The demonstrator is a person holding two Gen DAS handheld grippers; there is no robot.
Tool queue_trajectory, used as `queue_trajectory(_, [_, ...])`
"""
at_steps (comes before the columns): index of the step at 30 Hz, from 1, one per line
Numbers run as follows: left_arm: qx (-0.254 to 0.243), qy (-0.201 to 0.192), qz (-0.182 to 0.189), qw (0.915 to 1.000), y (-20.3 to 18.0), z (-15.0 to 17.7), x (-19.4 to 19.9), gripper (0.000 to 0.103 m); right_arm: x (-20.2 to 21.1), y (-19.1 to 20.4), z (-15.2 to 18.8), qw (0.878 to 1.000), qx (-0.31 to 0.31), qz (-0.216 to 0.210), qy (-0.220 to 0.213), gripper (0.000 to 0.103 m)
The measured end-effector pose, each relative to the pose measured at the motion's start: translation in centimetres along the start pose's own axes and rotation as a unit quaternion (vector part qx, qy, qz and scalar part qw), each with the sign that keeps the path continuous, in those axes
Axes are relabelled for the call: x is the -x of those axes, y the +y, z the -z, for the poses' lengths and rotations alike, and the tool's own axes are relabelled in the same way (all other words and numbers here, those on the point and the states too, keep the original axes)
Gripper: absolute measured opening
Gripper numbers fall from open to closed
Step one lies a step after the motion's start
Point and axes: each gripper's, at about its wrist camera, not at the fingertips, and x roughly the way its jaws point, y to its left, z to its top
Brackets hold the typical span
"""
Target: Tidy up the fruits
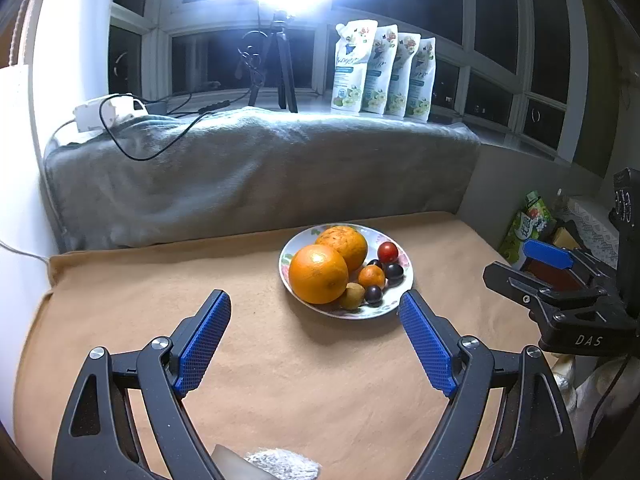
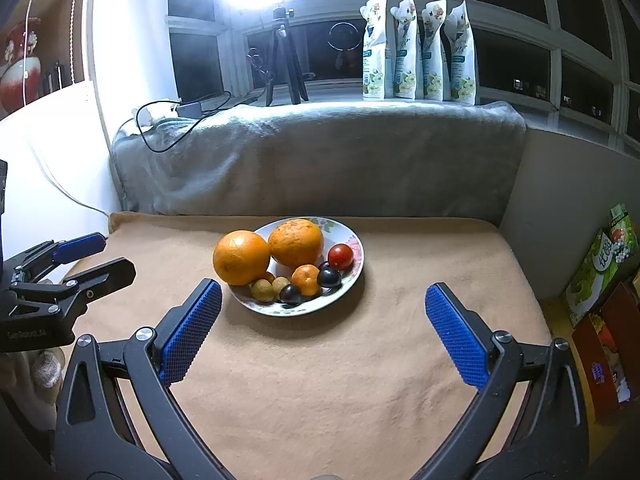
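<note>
Fruit heaped on a floral plate [image 1: 394, 307] resting on the tan-covered table [image 1: 240, 380]: two oranges [image 1: 318, 274], a small mandarin [image 1: 371, 276], a red tomato [image 1: 387, 252], dark grapes [image 1: 374, 294] and brownish longans [image 2: 263, 290]. Left gripper [image 1: 316, 306] and right gripper [image 2: 323, 297] both hold their jaws wide apart, empty. Plate lies straight ahead of both; the left appears nearer, its right fingertip just beside the rim.

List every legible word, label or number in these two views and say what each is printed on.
"DAS": on the black body of the right hand-held gripper, seen from the left wrist view.
White lettering on the left hand-held gripper: blurred, unreadable.
Four white pouches on the sill: print too small.
Green box: large characters, not legible.
Red box: unreadable.
</note>
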Motion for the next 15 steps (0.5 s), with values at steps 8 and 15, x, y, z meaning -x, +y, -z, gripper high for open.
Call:
queue_trajectory(8, [-0.001, -0.008, -0.005, 1.0, 0.15, 0.0, 0.73, 0.086, 0.2, 0.5, 0.28, 1.0, 0.0, -0.002, 0.003, 0.103])
queue_trajectory(15, [-0.001, -0.016, -0.009, 0.9998, 0.48, 0.1, 1.08, 0.087, -0.11, 0.52, 0.34, 1.0, -0.005, -0.004, 0.007, 0.103])
